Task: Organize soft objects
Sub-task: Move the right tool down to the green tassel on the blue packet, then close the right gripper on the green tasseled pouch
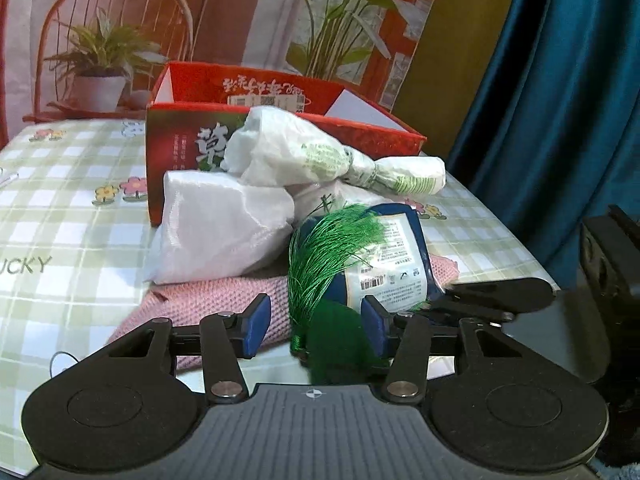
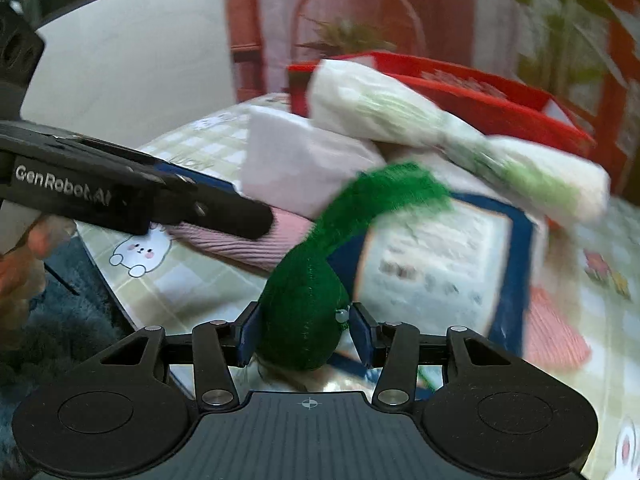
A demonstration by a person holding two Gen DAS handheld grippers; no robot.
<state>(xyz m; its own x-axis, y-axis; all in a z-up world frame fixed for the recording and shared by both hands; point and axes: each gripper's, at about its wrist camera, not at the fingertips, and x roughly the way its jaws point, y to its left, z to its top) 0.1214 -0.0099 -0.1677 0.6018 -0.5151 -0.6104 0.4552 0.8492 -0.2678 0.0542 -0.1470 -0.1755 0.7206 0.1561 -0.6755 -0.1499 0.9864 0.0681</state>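
A dark green stuffed pouch [image 2: 304, 312] with a bright green tassel [image 2: 392, 188] sits between the blue pads of my right gripper [image 2: 306, 332], which is shut on it. Behind it is a pile: a pink knitted cloth [image 1: 208, 304] at the bottom, then a white fabric bundle [image 1: 220, 228], a blue labelled packet [image 1: 400, 264] and a knotted white plastic bag [image 1: 320, 152] with green print. My left gripper [image 1: 315, 326] is open over the pink cloth's near edge. The pouch [image 1: 336, 336] lies by its right pad, clear of its left pad.
An open red cardboard box [image 1: 180, 140] stands behind the pile on the green checked tablecloth [image 1: 60, 208]. A blue curtain [image 1: 560, 120] hangs to the right beyond the table edge. A person's hand [image 2: 24, 256] holds the left gripper [image 2: 256, 220] over a dark rug.
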